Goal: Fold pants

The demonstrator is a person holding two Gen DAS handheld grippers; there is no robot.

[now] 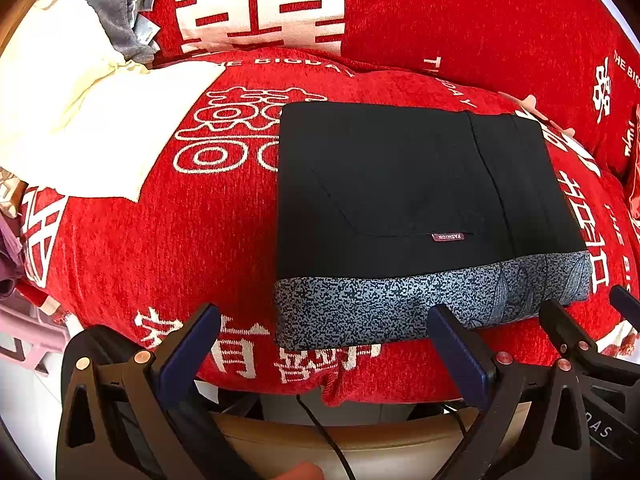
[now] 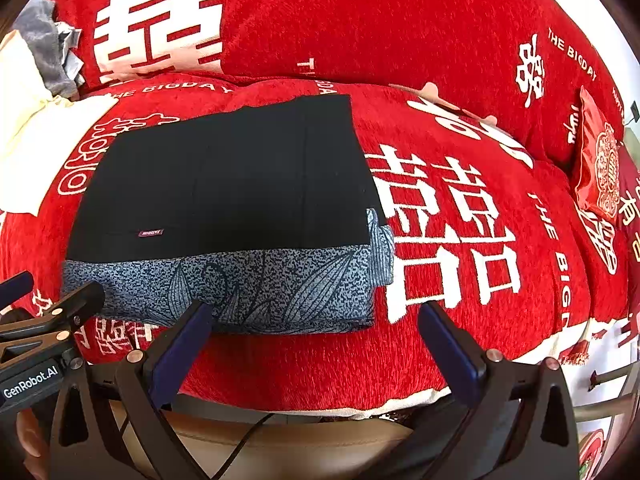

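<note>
The black pants (image 1: 400,184) (image 2: 232,176) lie folded into a flat rectangle on the red sofa seat (image 1: 160,232) (image 2: 460,208). A small "FASHION" label shows on top, and a blue-grey speckled leaf-print band (image 1: 400,300) (image 2: 240,284) runs along the near edge. My left gripper (image 1: 324,320) is open just in front of that band, holding nothing. My right gripper (image 2: 314,316) is open too, at the fold's near right corner, its left finger against the band's edge. Each view shows the other gripper at its side (image 1: 580,332) (image 2: 60,312).
A cream cloth (image 1: 80,120) (image 2: 28,140) lies at the seat's left, with grey fabric (image 1: 112,12) behind it. Red cushions with white characters (image 1: 480,20) (image 2: 400,20) form the backrest. A red packet (image 2: 598,168) rests at the right. A black cable (image 1: 324,432) hangs below the seat's front edge.
</note>
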